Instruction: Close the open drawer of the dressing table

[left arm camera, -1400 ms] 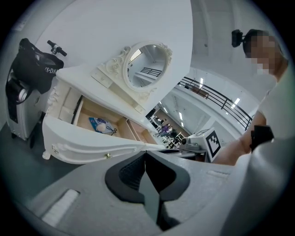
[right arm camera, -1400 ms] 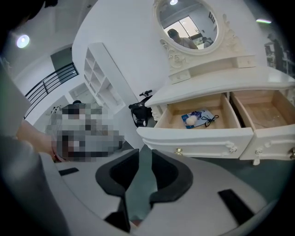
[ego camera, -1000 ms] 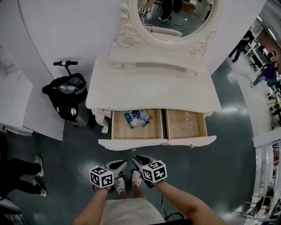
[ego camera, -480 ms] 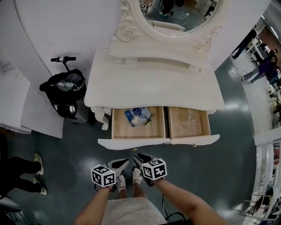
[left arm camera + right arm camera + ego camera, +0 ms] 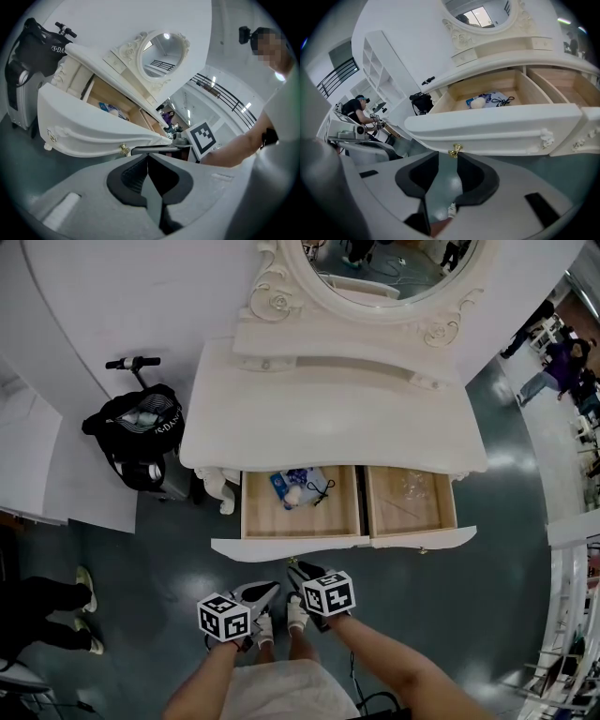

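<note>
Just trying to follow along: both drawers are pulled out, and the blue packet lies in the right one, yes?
Not quite. The blue packet lies in the left drawer, not the right drawer. Both are indeed pulled out. The head view shows it.

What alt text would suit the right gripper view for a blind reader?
The right gripper, its empty jaws opening, points at a small gold knob on the front of an open white drawer. Inside lie small items; an oval mirror stands above.
</note>
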Available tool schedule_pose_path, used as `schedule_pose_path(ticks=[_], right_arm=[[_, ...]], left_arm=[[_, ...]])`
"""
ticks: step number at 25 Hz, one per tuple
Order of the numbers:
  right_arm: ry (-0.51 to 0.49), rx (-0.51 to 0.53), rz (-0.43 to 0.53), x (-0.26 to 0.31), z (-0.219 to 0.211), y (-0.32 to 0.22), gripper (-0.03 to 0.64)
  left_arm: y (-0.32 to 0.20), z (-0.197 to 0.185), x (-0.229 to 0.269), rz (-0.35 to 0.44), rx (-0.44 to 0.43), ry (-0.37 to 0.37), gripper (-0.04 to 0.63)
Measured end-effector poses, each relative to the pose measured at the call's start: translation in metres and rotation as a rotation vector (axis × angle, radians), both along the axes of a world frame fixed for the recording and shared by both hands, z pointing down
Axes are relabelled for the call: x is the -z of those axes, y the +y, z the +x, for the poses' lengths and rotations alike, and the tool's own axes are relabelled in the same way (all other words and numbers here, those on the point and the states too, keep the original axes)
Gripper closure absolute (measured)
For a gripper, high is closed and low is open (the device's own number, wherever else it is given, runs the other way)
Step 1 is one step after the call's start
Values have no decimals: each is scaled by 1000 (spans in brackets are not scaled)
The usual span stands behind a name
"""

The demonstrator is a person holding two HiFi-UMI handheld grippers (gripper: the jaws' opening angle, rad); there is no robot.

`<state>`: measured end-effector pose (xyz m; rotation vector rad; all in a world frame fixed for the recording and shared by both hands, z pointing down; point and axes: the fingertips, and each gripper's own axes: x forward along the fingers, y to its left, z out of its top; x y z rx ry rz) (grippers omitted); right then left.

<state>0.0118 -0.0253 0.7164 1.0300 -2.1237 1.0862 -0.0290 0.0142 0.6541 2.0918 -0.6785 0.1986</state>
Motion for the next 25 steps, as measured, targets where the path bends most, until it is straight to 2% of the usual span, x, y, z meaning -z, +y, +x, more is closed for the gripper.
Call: schedule_pose_path(ticks=[15,25], right_arm=[[98,30,-56,-20,1,-12,498],[113,55,-66,-20,0,-14,503]], left_arm=[[-5,1,-7,-21,-4,1,586],[-9,2,-8,-20,-1,0,586]])
